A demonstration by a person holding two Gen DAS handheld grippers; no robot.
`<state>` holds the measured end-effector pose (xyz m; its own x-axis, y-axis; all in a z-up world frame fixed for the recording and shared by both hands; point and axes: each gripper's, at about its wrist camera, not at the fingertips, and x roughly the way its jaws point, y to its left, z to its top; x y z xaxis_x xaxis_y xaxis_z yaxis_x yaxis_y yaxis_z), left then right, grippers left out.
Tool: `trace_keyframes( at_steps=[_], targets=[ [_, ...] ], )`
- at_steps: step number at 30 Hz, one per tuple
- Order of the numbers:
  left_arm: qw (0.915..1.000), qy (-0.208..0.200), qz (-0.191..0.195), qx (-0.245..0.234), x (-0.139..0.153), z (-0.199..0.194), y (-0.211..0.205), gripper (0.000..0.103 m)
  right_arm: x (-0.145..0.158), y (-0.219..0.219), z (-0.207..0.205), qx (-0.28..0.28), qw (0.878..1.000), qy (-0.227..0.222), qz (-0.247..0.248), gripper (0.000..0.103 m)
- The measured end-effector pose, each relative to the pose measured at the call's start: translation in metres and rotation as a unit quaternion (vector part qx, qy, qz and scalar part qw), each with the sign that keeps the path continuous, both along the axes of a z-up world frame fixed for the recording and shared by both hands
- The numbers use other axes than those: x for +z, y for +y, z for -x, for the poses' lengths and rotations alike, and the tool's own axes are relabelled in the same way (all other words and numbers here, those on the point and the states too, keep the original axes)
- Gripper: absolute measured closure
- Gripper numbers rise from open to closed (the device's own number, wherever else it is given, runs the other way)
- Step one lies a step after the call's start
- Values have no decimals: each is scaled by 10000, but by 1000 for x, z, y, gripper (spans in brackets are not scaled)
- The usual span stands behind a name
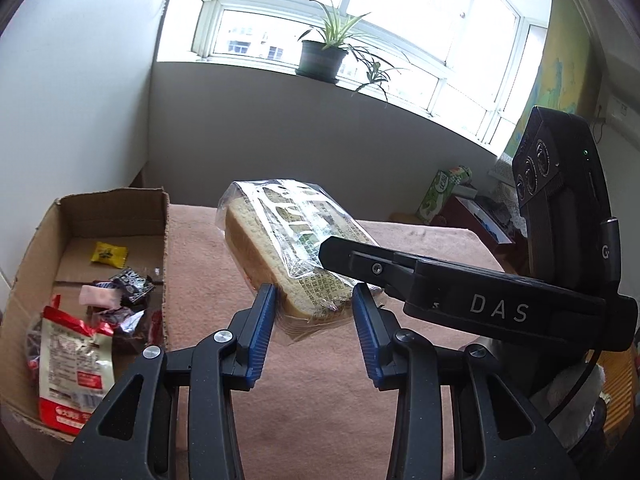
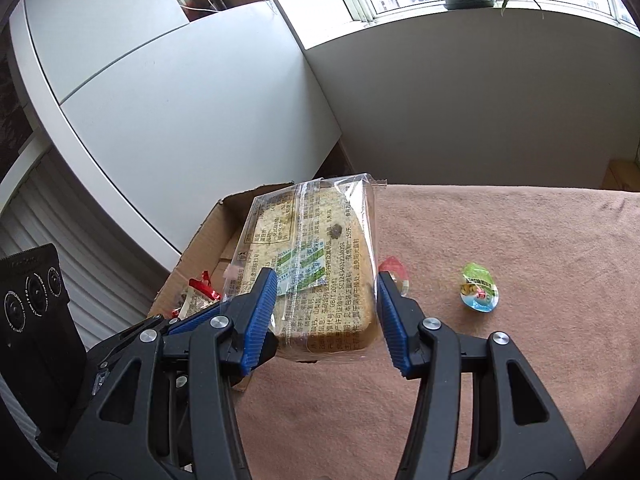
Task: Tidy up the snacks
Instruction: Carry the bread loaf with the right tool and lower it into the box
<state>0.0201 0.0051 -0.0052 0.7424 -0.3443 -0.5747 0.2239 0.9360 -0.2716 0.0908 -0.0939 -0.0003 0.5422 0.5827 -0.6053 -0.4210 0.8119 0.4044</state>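
Observation:
A bagged bread slice sandwich [image 1: 288, 252] hangs above the brown table cloth [image 1: 320, 392]. Both grippers close on it at once. My left gripper [image 1: 314, 296] has its blue pads against the near end of the pack. My right gripper [image 2: 326, 286] has its blue pads on either side of the same pack [image 2: 316, 264], and its finger crosses the left wrist view [image 1: 400, 276]. A cardboard box [image 1: 116, 204] stands at the left with several wrapped snacks [image 1: 72, 356] inside. Two small jelly cups, one green [image 2: 478, 290] and one red [image 2: 394, 270], lie on the cloth.
A white cabinet [image 2: 160, 100] stands behind the box. A potted plant [image 1: 324, 52] sits on the windowsill. A green tissue pack [image 1: 442, 192] and clutter lie beyond the table's right end.

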Motion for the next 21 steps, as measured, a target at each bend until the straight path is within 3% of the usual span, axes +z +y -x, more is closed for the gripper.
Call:
trace_keyframes(
  at_steps=[11,21],
  targets=[
    [9979,-47,100,631,-1,11,81,66,-2,88,-11,545,9985,-7,-20,50],
    [9947,32,141,1015,-8,6,121,66,-16,137,-27,834,9965,77,-1,50]
  ],
)
